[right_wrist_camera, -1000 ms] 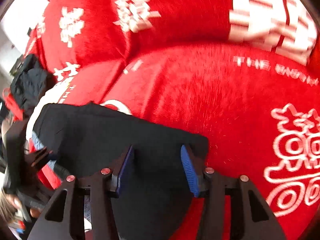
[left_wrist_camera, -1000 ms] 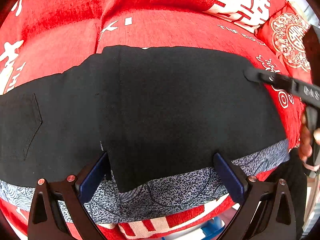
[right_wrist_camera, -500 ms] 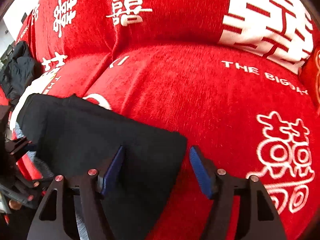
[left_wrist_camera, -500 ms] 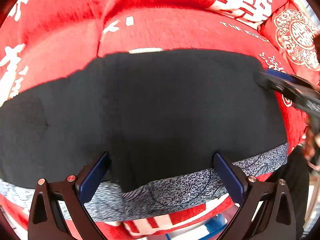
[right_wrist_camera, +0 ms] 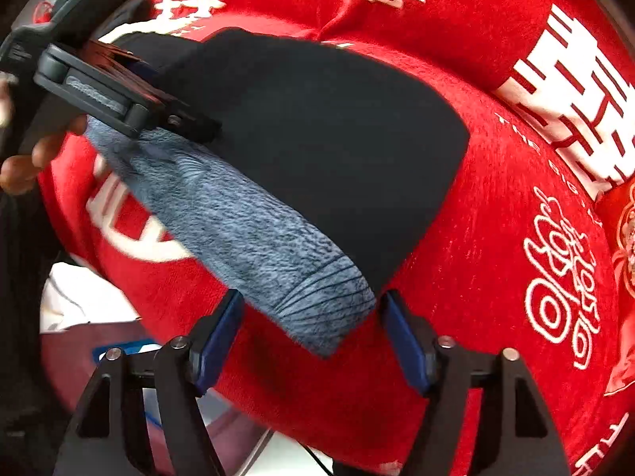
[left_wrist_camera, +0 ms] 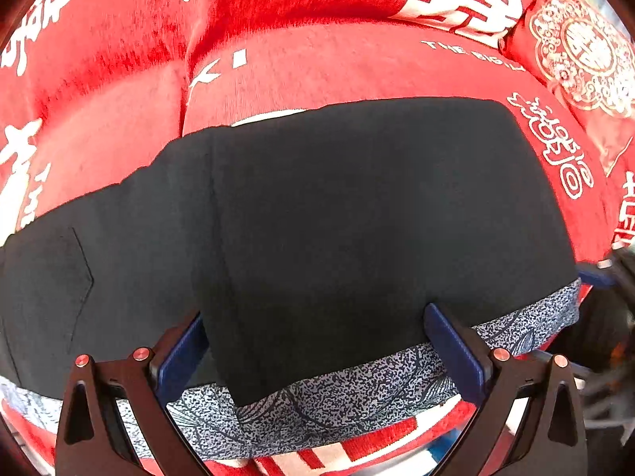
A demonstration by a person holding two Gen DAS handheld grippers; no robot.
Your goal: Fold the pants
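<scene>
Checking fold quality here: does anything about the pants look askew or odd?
Slightly. The black pants lie folded on the red sofa cover, but the top layer sits offset, leaving the grey patterned waistband exposed along the near edge. No damage is visible.

Black pants (left_wrist_camera: 337, 214) lie folded across a red sofa cover (left_wrist_camera: 317, 59) printed with white characters, a blue-grey speckled waistband (left_wrist_camera: 357, 392) running along their near edge. The left gripper (left_wrist_camera: 317, 349) hangs over that edge, its blue-padded jaws spread wide apart. A red patterned cushion (left_wrist_camera: 587, 47) sits at the upper right.
</scene>
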